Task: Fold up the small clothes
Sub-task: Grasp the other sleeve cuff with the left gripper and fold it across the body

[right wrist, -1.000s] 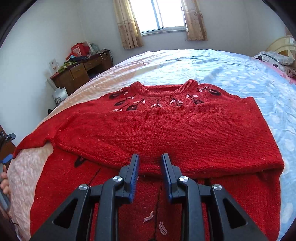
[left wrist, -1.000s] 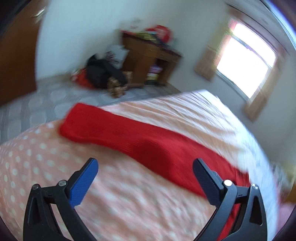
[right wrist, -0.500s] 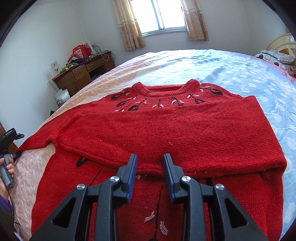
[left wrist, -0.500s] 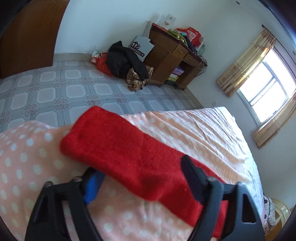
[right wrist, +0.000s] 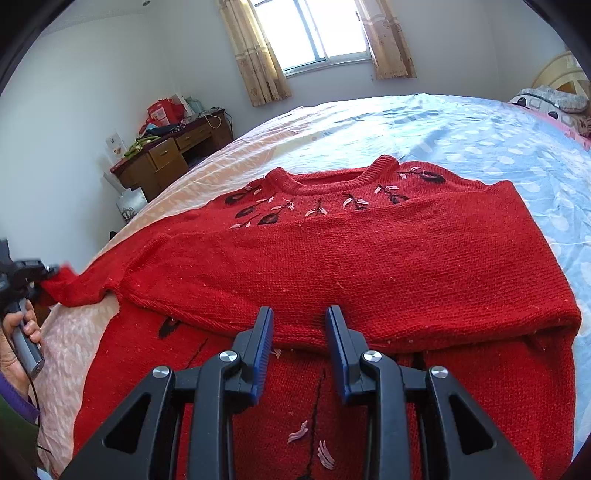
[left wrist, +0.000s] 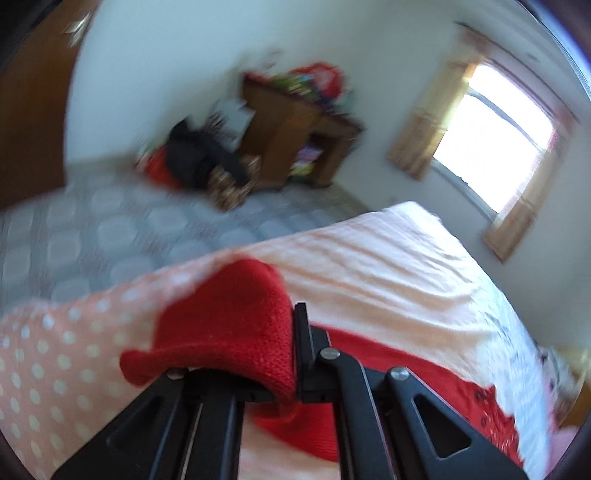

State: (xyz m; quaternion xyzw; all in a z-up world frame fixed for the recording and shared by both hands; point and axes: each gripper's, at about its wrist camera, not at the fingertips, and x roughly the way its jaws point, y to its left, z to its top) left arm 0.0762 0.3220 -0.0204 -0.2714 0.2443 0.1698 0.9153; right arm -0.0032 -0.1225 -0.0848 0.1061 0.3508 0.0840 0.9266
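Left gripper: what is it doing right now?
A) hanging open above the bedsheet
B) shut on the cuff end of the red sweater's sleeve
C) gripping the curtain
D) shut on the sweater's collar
B: in the left wrist view the left gripper has just closed, and the red sweater's sleeve cuff bunches between its jaws.

- A home bedroom: a wide bed under a polka-dotted sheet in peach and pale blue (right wrist: 461,122) fills most of the room.
- Beige patterned curtains (right wrist: 255,55) frame a bright window (right wrist: 314,29).
- A cluttered brown wooden desk with drawers (right wrist: 173,151) stands against the white wall.
- Grey patterned floor tiles (left wrist: 110,229).
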